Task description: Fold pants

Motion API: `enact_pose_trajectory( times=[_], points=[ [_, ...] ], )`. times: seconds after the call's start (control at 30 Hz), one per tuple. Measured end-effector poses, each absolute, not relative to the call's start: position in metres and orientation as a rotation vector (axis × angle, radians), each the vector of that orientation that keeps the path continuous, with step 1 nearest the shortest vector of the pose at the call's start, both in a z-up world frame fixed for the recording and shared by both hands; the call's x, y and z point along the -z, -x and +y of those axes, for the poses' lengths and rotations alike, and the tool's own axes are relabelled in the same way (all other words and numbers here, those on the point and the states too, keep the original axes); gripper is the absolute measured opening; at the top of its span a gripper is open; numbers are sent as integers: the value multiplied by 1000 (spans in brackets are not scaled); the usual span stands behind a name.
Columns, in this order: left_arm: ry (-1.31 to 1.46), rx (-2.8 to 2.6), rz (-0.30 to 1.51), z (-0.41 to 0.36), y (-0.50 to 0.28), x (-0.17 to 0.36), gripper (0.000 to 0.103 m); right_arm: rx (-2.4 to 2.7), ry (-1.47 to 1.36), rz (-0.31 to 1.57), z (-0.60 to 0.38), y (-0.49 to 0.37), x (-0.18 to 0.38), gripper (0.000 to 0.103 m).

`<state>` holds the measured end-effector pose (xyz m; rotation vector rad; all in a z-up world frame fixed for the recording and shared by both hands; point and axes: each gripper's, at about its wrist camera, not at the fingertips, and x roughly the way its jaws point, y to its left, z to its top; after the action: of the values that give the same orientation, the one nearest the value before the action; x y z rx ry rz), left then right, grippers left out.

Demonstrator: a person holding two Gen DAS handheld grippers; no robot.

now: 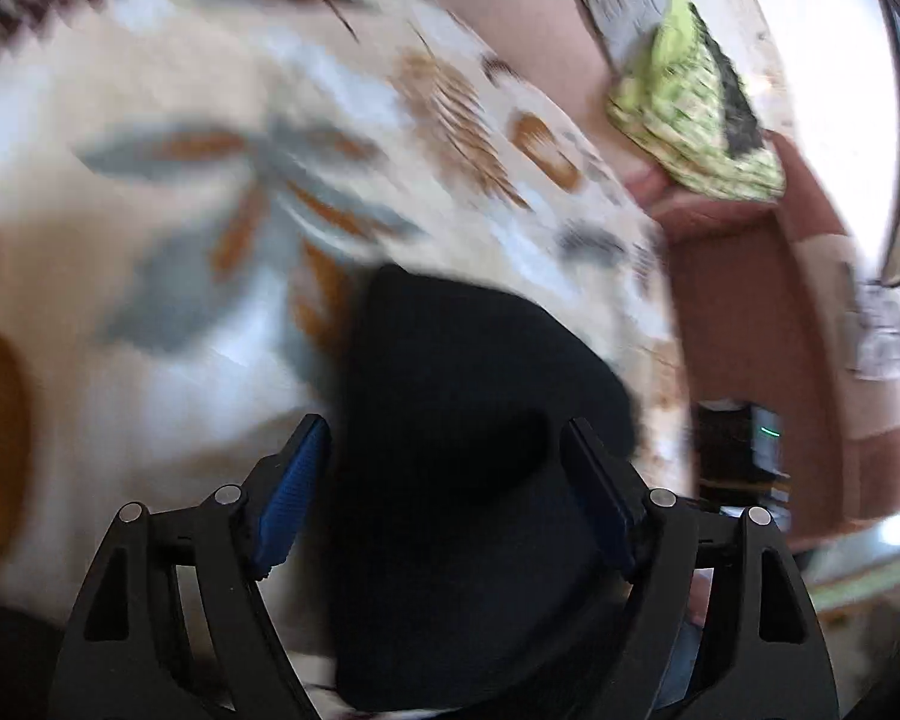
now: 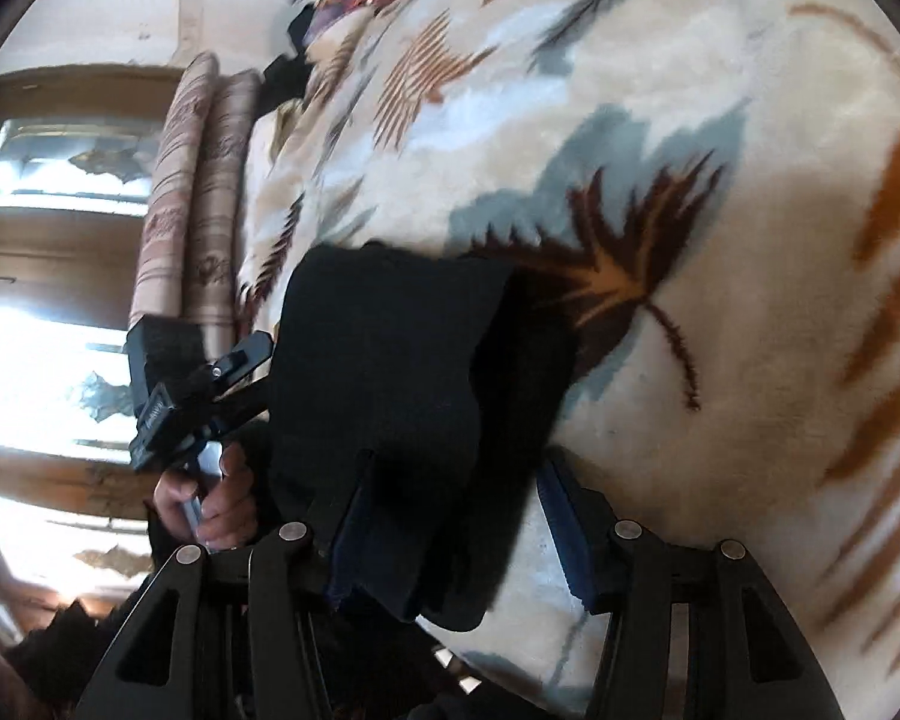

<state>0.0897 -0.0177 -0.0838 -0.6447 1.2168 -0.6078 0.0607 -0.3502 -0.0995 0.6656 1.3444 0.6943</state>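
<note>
The black pants (image 1: 468, 420) lie on a cream blanket with a leaf pattern (image 1: 150, 276). In the left wrist view the dark cloth fills the gap between my left gripper's (image 1: 444, 456) spread blue-padded fingers (image 1: 288, 498); the view is motion-blurred. In the right wrist view the pants (image 2: 390, 372) lie folded in a thick layer between my right gripper's (image 2: 450, 510) spread fingers. Neither gripper visibly pinches the cloth. My left gripper and the hand holding it show at the left of the right wrist view (image 2: 192, 384).
A green patterned cushion (image 1: 690, 114) sits on a reddish sofa (image 1: 750, 312) beyond the blanket. Rolled patterned fabric (image 2: 204, 180) stands past the blanket's edge, with a wooden cabinet with glass panes (image 2: 60, 144) behind it.
</note>
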Motion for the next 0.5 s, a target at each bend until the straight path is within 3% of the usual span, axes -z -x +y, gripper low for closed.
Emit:
enact_pose_trajectory(
  times=[0.07, 0.1, 0.13, 0.23, 0.33, 0.5],
  points=[
    [605, 610, 1208, -22, -90, 82, 79, -729, -646, 1335, -345, -66, 102, 51],
    [602, 607, 1204, -22, -89, 81, 73, -728, -643, 1339, -344, -67, 104, 49],
    [586, 593, 1200, -21, -90, 81, 57, -727, -634, 1337, -343, -68, 105, 47],
    [540, 586, 1184, -22, -84, 76, 38, -730, -549, 1302, -338, -66, 94, 36],
    [450, 613, 1117, -34, -83, 54, 33, -734, -471, 1230, -331, -63, 74, 30],
    [431, 693, 1078, -65, -119, 29, 32, -663, -515, 1138, -364, -79, 45, 29]
  ],
)
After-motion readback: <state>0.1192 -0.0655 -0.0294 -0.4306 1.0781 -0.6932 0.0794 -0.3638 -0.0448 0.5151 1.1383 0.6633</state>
